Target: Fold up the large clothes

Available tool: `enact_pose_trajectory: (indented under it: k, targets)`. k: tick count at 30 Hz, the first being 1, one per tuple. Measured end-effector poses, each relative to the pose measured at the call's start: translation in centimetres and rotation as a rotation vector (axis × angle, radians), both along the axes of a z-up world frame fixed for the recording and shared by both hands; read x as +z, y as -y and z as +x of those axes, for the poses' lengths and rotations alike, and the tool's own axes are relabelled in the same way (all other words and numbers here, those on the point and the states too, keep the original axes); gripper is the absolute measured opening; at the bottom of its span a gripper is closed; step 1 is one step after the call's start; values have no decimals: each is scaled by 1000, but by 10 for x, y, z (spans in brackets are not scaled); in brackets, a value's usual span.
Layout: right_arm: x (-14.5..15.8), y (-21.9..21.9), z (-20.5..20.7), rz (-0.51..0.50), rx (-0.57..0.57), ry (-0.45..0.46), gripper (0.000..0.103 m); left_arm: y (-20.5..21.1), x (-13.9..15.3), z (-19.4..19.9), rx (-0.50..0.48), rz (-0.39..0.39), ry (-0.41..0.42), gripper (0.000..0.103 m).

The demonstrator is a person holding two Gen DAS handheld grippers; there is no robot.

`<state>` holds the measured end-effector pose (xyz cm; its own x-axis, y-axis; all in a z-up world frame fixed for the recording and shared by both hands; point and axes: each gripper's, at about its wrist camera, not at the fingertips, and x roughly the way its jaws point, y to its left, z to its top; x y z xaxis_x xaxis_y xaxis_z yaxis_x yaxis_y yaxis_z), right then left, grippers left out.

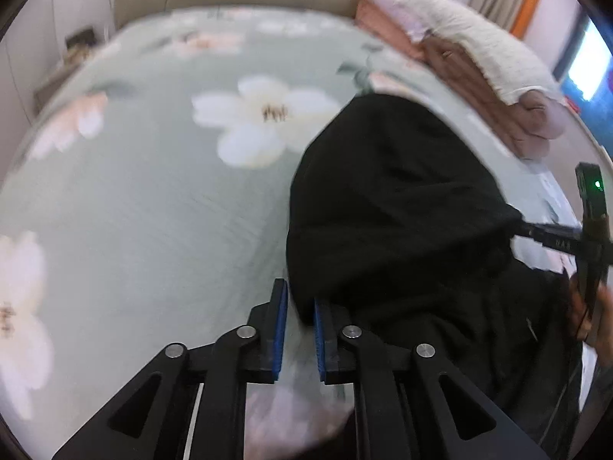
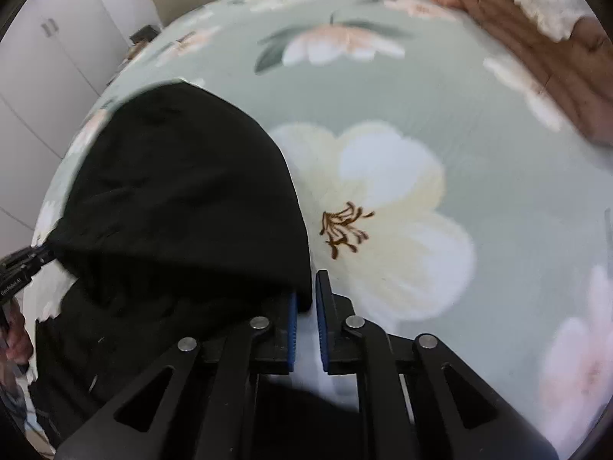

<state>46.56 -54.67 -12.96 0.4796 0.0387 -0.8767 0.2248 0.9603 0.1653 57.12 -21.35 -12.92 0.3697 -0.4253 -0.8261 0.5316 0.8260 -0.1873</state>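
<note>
Both hand-held grippers, left (image 1: 298,327) and right (image 2: 306,320), pinch corners of a limp black garment (image 1: 402,207) draped over the floral bedsheet (image 1: 153,191).

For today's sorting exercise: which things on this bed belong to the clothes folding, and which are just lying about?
Part of the job:
black garment
left gripper
right gripper

Just lying about:
folded brown blanket
cream blanket on top of it
flowered bedsheet
</note>
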Motion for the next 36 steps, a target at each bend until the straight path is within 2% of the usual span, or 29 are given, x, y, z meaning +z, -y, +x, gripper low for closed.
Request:
enact_pose_trajectory:
  k: [1, 2, 4, 6, 9, 12, 15, 16, 20, 24, 25, 26, 27, 30, 32, 34, 36]
  targets:
    - [13, -2, -9, -7, 9, 26, 23, -10, 14, -7, 2, -15, 25, 15]
    - [31, -5, -18, -8, 22, 68, 40, -15, 26, -10, 0, -37, 45, 17]
    - [59, -12, -25, -15, 41, 151, 59, -20, 51, -9, -4, -98, 86, 20]
    - [79, -22, -14, -21, 60, 213, 59, -7, 67, 0, 5, -169, 107, 30]
    - [74, -41, 30, -23, 86, 212, 59, 33, 56, 15, -33, -169, 84, 30]
    - [35, -52, 62, -15, 119, 107, 59, 58, 12, 32, -47, -100, -40, 30]
    - [-13, -56, 64, -25, 158, -21, 58, 59, -33, 29, -60, -24, -142, 30]
    - [-25, -56, 62, -29, 163, -44, 58, 58, -42, 25, -64, -12, -137, 30]
    - [-23, -52, 62, -27, 183, -35, 58, 69, -26, 14, -87, 75, -31, 30]
    - [18, -34, 48, -11, 233, 57, 60, 40, 23, 7, -109, -69, 68, 32]
    - [25, -24, 47, -19, 239, 68, 63, 33, 30, 10, -102, -86, 82, 37]
    - [28, -13, 47, -11, 240, 67, 63, 26, 35, 16, -92, -100, 88, 58]
    - [28, -3, 48, 7, 239, 60, 63, 19, 38, 27, -80, -113, 73, 72]
    - [9, 30, 59, 138, 250, -6, 63, -2, 24, 59, -66, -198, -60, 72]
    - [-13, 46, 68, 236, 264, -61, 63, -11, 1, 79, -84, -278, -199, 72]
    - [-33, 52, 77, 328, 275, -95, 63, -10, -18, 86, -92, -299, -273, 72]
    - [-47, 51, 85, 413, 285, -90, 65, -2, -37, 88, -126, -310, -341, 72]
